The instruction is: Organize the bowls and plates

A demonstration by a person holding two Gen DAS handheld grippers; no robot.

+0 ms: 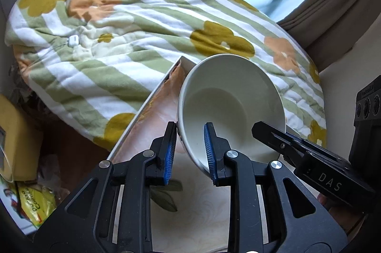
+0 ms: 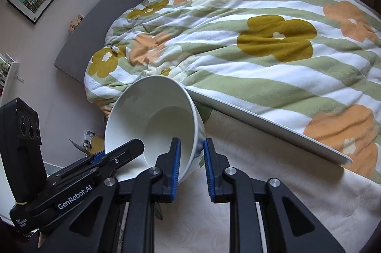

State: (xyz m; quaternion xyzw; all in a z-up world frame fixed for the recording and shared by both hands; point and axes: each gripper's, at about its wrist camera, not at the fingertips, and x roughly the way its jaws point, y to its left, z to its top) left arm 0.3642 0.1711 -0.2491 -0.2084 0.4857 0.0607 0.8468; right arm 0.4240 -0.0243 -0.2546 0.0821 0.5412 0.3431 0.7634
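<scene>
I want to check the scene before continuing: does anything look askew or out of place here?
Yes. The white bowl is strongly tilted, its opening facing the cameras, not upright. The left claw and right claw both pinch its rim, one finger inside. It appears empty; nothing spilled.

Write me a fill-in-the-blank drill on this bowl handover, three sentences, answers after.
1. Both grippers grip the rim of one ____ bowl.
2. The left gripper and the right gripper each have one finger ____ the bowl and one outside.
3. Behind the bowl lies a striped quilt printed with ____.

Answers: white; inside; flowers
</scene>
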